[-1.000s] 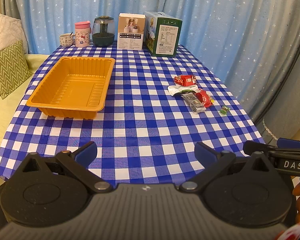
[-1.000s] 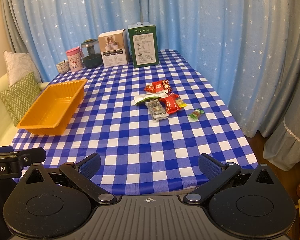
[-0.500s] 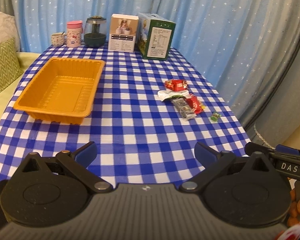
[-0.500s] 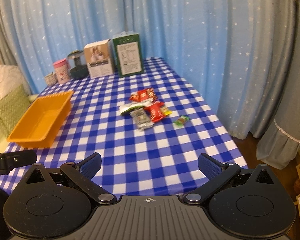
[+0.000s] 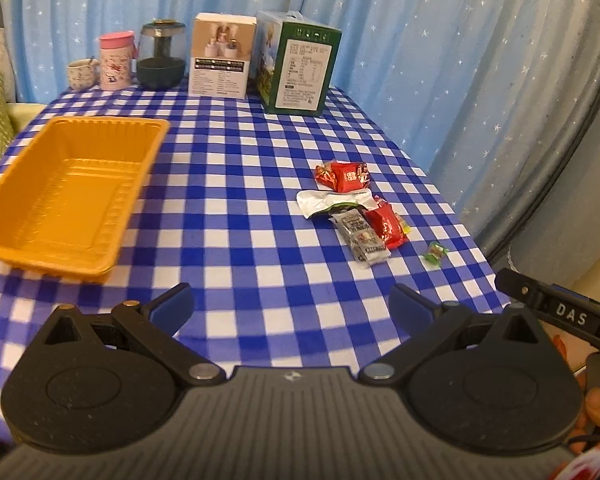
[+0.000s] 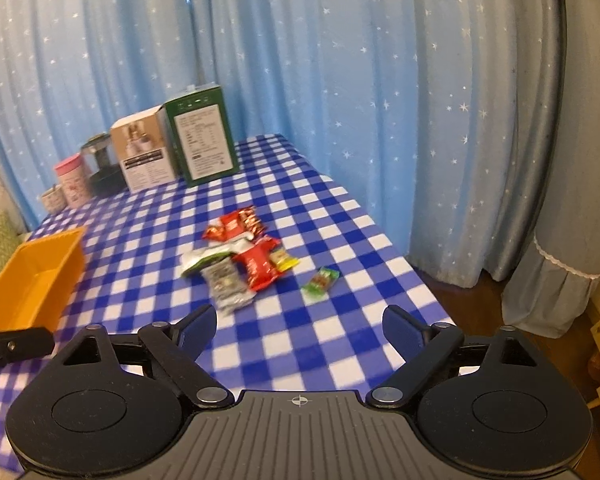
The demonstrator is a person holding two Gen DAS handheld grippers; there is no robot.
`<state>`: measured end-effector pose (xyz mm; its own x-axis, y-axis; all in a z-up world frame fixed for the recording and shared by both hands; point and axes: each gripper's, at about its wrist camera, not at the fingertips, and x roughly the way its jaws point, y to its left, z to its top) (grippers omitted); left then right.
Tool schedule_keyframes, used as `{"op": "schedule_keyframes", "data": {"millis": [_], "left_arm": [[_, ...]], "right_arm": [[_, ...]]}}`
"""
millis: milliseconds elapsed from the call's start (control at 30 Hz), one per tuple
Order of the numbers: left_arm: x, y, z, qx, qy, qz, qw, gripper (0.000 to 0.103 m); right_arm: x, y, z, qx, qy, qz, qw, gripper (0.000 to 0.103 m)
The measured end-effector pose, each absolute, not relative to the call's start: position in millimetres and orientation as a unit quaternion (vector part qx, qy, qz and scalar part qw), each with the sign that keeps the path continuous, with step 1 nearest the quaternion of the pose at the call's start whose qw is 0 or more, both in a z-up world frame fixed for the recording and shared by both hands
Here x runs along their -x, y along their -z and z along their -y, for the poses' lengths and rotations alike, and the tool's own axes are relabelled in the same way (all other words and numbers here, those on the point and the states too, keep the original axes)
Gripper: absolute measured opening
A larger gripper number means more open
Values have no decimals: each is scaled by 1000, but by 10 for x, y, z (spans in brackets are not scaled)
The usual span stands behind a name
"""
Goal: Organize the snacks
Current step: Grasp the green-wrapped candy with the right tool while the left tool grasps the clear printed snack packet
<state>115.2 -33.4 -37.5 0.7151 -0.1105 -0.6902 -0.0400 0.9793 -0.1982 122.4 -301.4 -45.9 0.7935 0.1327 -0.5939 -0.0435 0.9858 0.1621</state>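
The checked tabletop carries an empty orange tray at its left, ready to receive the snack packets heaped well apart at the right, a green candy lying just beside them. Both grippers are nearer the tabletop than a second ago. The left gripper is released, empty; the right gripper jaws are closing, nothing between them.

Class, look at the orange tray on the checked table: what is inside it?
Nothing shows inside the orange tray: only its bare ribbed floor. The snack packets all lie on the tablecloth, apart from it. The tray's near inner wall faces away, unseen.
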Motion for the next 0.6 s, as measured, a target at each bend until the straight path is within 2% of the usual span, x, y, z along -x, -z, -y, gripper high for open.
{"op": "schedule_keyframes", "data": {"millis": [233,333,500,600], "left_arm": [[-1713,688,474,87,16,-386,918,102],[-1917,811,531,80,23,-389,918,100],[-2189,998,570,86,29,-397,913,92],[-2292,1066,592,86,30,-400,912,92]], "right_arm": [[-1839,834,3069,-73,-29,-319,944,70],[-2100,1013,3059,-72,-28,-331,940,63],[-2449,1265,3046,-69,-30,-350,934,59],[-2584,1386,3049,-75,-22,-365,928,51]]}}
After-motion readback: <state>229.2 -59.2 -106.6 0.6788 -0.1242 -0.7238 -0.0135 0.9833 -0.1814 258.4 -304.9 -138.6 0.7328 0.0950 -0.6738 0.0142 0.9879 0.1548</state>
